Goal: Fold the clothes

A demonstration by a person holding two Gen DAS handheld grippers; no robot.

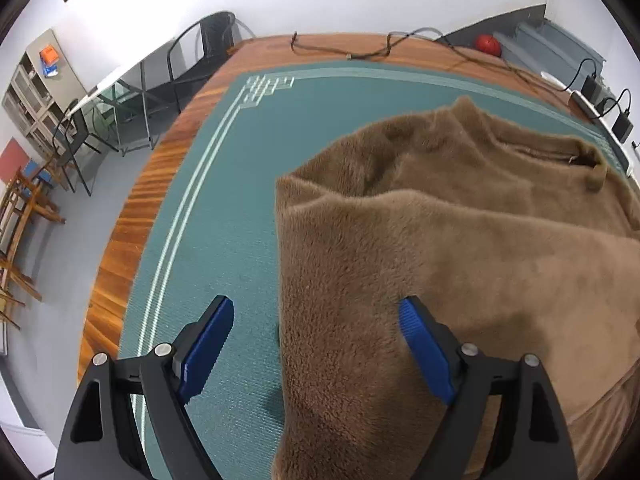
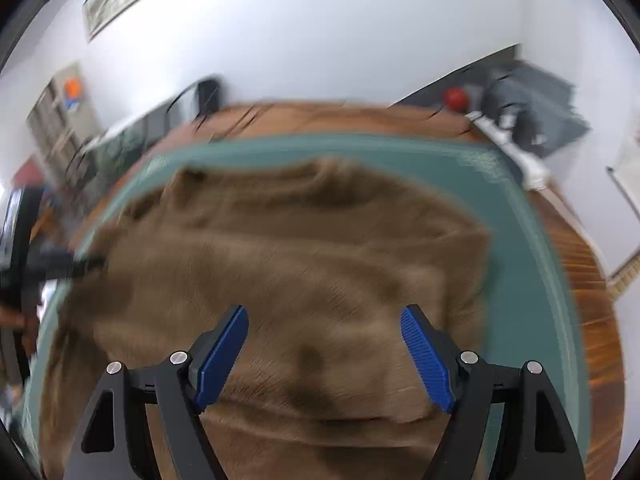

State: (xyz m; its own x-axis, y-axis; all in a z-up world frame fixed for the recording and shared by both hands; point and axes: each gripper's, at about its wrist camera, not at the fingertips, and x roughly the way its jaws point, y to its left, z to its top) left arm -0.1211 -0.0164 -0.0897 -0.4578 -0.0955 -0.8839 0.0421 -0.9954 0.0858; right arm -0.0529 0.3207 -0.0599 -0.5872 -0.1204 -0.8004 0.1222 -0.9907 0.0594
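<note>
Left tongs spread over brown fleece garment edge, right tongs spread above it

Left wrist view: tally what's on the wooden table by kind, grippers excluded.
Brown fleece garment: 1
Green mat: 1
Loose dark cables: 2 at least, far edge
White power strip: 1
Black adapters: 2
Total: 7, cables uncertain
</note>
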